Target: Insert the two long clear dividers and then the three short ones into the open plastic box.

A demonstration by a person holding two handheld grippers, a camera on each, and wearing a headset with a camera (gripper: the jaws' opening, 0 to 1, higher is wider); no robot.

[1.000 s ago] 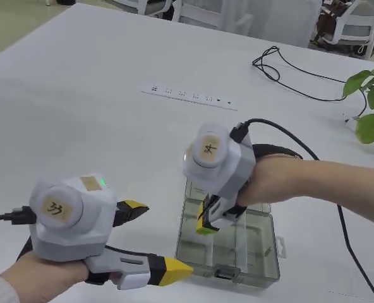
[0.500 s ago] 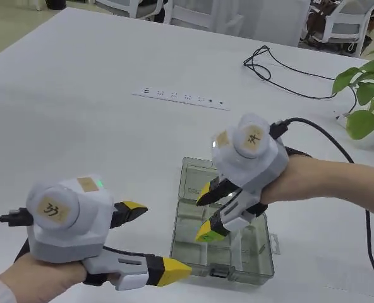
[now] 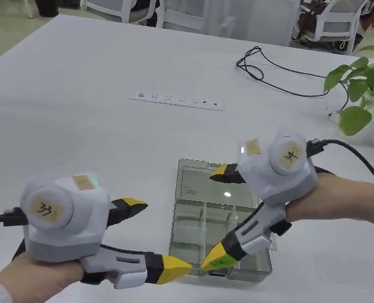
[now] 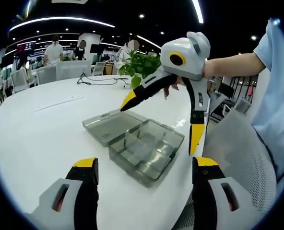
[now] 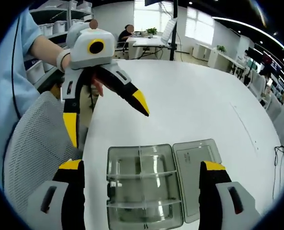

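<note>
The open clear plastic box (image 3: 193, 243) lies near the table's front edge, its lid (image 3: 203, 180) flat on the far side. Clear dividers (image 5: 140, 175) stand inside it and split it into compartments. My right gripper (image 3: 217, 216) hovers over the box's right half, open wide and holding nothing. My left gripper (image 3: 155, 237) stays open just left of the box, also with nothing in it. In the left gripper view the box (image 4: 147, 148) lies ahead of my open left gripper (image 4: 146, 165), under the right gripper (image 4: 161, 123). From the right gripper (image 5: 142, 166), the box (image 5: 127, 191) is below and the left gripper (image 5: 106, 117) beyond.
A white power strip (image 3: 177, 99) lies mid-table beyond the box. A black cable (image 3: 269, 69) loops at the far right, near a green plant (image 3: 361, 88). A grey mesh chair (image 5: 36, 139) stands at the table's near edge. Office chairs line the far side.
My right gripper has risen out of the box, swung right and toward me, and opened its jaws wide. The left gripper has held still. The head camera has shifted.
</note>
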